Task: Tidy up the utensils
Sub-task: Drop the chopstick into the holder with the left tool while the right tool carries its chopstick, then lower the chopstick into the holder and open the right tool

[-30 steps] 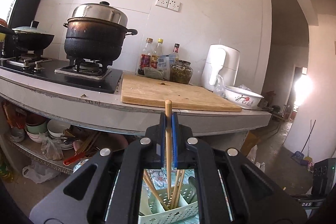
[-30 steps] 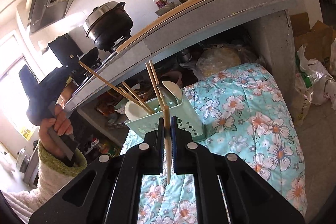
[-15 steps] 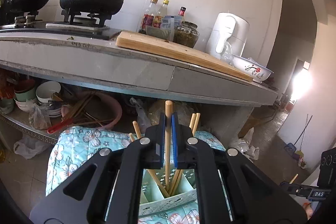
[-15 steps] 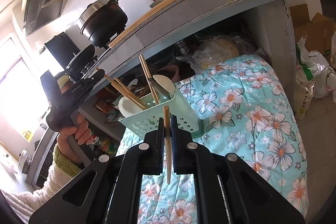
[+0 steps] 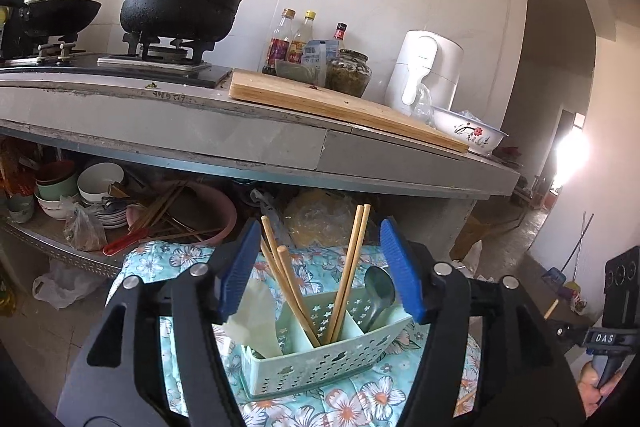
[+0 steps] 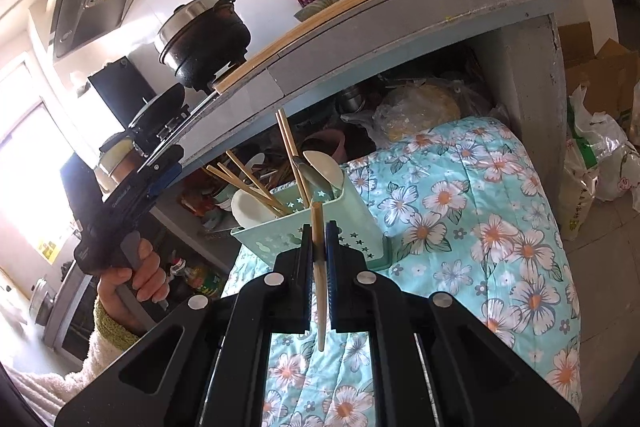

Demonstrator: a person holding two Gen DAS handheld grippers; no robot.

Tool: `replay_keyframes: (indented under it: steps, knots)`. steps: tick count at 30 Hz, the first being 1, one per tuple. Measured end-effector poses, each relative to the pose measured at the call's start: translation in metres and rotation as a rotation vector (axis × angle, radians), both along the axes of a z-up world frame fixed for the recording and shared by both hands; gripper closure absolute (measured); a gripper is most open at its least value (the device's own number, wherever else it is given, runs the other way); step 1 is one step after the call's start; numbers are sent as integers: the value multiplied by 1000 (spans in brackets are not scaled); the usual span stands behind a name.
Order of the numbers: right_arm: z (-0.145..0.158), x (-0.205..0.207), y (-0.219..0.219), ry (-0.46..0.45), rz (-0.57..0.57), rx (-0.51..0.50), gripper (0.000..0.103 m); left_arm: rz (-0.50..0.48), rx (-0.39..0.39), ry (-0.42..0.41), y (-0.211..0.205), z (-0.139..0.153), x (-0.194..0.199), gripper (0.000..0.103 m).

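**Left claw spread over the caddy, right claw pinching a chopstick**

The left gripper is spread wide with nothing between its blue pads. Just beyond and below it stands the pale green perforated plastic utensil caddy on a turquoise flowered quilt. Wooden chopsticks lean in the caddy's middle compartment, and a grey metal spoon sits to their right. Farther off, above, runs the grey concrete counter.

The right gripper is pressed onto a single wooden chopstick, held roughly upright, just short of the caddy's near wall.
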State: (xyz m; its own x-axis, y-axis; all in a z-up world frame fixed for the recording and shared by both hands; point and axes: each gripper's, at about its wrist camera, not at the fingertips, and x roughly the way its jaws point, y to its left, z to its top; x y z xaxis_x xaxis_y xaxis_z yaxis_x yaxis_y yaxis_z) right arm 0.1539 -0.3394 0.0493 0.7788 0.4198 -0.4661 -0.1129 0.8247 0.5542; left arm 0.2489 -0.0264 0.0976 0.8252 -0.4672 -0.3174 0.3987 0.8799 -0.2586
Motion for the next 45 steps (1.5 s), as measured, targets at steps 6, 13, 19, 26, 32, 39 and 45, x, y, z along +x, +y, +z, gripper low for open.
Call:
replay_keyframes:
  steps: [6, 13, 19, 26, 32, 39, 45]
  knots:
    - [32, 4, 6, -79, 3, -35, 97, 28, 54, -11, 9, -7, -28, 26]
    - [70, 13, 12, -171, 6, -55, 97, 59, 99, 46, 26, -32, -49, 18]
    - [102, 28, 20, -240, 11, -63, 97, 96, 98, 144, 45, -64, -57, 17]
    - [123, 63, 36, -282, 2, -86, 97, 148, 126, 181, 65, -81, -66, 14]
    - [121, 97, 48, -274, 3, -85, 97, 180, 126, 171, 76, -78, -67, 13]
    - [98, 126, 75, -238, 2, -185, 97, 189, 114, 196, 80, -85, -64, 12]
    - [57, 143, 97, -141, 49, -263, 96, 190, 104, 221, 80, -92, -61, 12]
